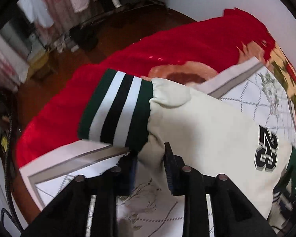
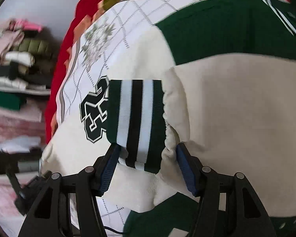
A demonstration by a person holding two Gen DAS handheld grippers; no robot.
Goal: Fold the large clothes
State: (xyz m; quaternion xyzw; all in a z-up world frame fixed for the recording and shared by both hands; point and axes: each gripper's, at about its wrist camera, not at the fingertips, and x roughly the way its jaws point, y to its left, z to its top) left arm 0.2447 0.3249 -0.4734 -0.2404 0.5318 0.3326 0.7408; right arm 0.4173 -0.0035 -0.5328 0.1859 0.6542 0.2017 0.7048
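Note:
A cream and dark green varsity jacket (image 1: 207, 122) with a black "23" patch (image 1: 266, 150) lies on a white patterned sheet. My left gripper (image 1: 148, 158) is shut on the cream sleeve just behind its green, white and black striped cuff (image 1: 116, 108). In the right wrist view the jacket (image 2: 236, 98) fills the frame. The other sleeve's striped cuff (image 2: 136, 122) lies across the body beside the "23" patch (image 2: 94, 110). My right gripper (image 2: 146, 158) is open, its blue pads (image 2: 185, 169) on either side of that cuff's end.
The white sheet (image 1: 55, 167) lies over a red blanket (image 1: 148, 49) on a bed. Beyond the bed are a brown floor and hanging clothes (image 1: 49, 9). Shelves of folded clothes (image 2: 15, 69) stand at the left in the right wrist view.

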